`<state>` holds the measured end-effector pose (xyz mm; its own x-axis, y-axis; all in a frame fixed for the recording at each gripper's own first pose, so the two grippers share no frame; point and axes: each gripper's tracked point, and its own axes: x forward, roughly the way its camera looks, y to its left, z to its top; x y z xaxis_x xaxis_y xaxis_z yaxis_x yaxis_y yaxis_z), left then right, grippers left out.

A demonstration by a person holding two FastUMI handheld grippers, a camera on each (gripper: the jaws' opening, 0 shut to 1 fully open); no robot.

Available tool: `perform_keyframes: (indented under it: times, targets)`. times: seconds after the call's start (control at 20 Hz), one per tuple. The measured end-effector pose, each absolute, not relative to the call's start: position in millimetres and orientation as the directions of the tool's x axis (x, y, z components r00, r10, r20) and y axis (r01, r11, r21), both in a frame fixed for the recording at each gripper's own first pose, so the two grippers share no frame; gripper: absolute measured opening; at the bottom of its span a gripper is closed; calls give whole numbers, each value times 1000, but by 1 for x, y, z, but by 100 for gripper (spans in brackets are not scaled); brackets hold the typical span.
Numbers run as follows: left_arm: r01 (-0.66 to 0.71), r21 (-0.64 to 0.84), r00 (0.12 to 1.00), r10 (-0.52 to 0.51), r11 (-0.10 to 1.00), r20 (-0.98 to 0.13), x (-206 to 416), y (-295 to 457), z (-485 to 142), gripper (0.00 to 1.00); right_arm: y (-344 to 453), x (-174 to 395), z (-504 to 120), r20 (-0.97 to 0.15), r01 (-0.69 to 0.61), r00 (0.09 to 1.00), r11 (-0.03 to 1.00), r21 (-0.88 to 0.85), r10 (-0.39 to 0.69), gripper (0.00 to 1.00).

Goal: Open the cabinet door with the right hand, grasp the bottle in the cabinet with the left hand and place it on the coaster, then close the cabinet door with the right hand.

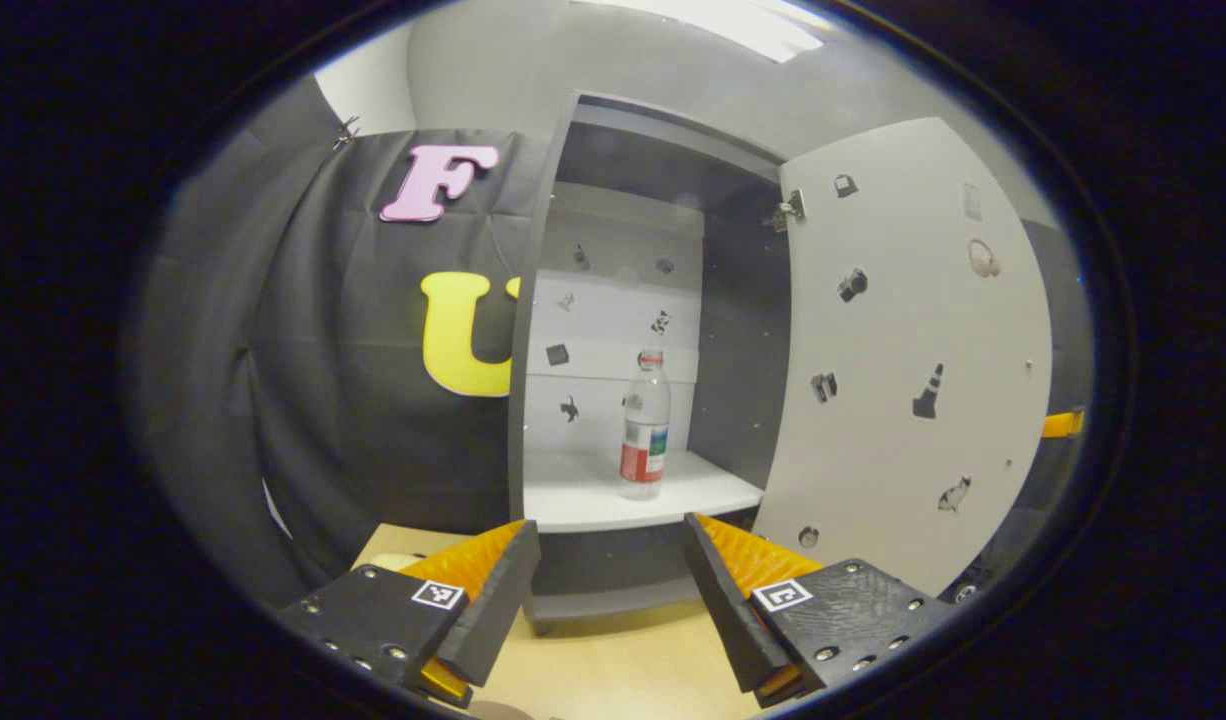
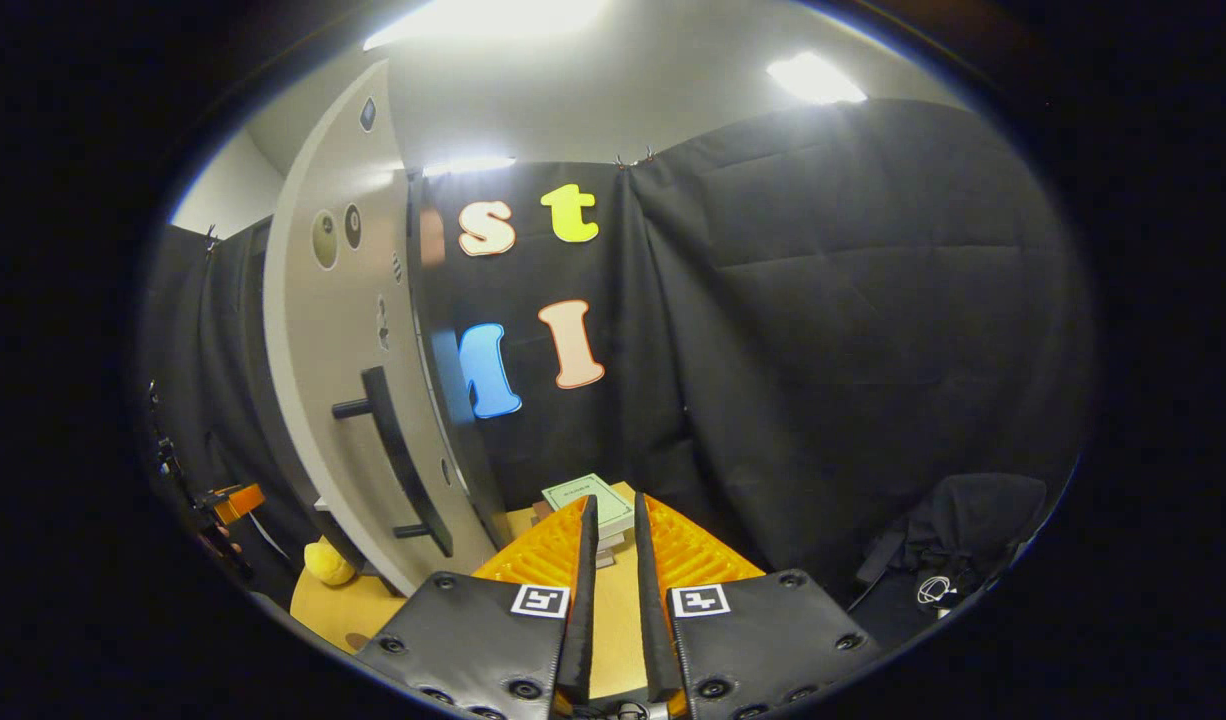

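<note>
The cabinet (image 1: 543, 300) stands open, its door (image 1: 903, 360) swung out to the right. A clear bottle (image 1: 645, 425) with a red, white and green label and a red cap stands upright on the white shelf (image 1: 583, 500). My left gripper (image 1: 608, 522) is open, in front of and below the shelf, well short of the bottle. In the right gripper view the door (image 2: 313, 400) appears nearly edge-on at the left, with its black bar handle (image 2: 401, 460). My right gripper (image 2: 614, 500) is shut on nothing, right of the handle and apart from it.
The cabinet rests on a light wooden table (image 1: 613, 660). A pale flat thing (image 1: 398, 562) peeks out by my left finger. A green-topped box (image 2: 585, 497) and a yellow object (image 2: 328, 562) lie on the table; a black bag (image 2: 973, 520) sits lower right.
</note>
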<state>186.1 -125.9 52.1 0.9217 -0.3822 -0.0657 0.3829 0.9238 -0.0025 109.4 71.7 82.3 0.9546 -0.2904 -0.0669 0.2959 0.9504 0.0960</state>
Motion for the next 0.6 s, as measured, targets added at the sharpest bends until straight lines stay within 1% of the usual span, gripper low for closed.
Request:
perform_keyframes:
  times: [0.05, 0.1, 0.15, 0.25, 0.3, 0.35, 0.4, 0.45, 0.6]
  targets:
    - [385, 9, 922, -384, 923, -51, 201, -137, 62, 88, 70, 120, 85, -62, 288, 957, 952, 101, -283, 27]
    - [390, 17, 921, -389, 921, -39, 215, -148, 69, 89, 69, 131, 86, -59, 273, 961, 956, 107, -268, 39]
    - [393, 22, 919, -392, 919, -37, 230, -160, 76, 88, 68, 142, 84, -63, 263, 964, 959, 108, -257, 59]
    - [396, 38, 918, -395, 917, -39, 258, -181, 81, 88, 57, 159, 80, -73, 273, 961, 957, 95, -267, 100]
    - [391, 52, 920, -389, 919, -41, 271, -189, 81, 91, 50, 167, 80, -67, 288, 957, 953, 94, -283, 100]
    - [388, 62, 921, -387, 919, -42, 284, -197, 78, 88, 43, 179, 80, -61, 294, 955, 951, 95, -289, 92]
    - [390, 62, 921, -387, 919, -50, 297, -207, 74, 86, 40, 188, 79, -63, 291, 956, 951, 103, -286, 98]
    - [398, 54, 917, -395, 916, -59, 306, -217, 69, 88, 38, 193, 77, -65, 290, 957, 950, 113, -284, 98]
    - [414, 17, 908, -412, 910, -78, 342, -239, 57, 88, 22, 208, 71, -84, 296, 954, 945, 141, -286, 98]
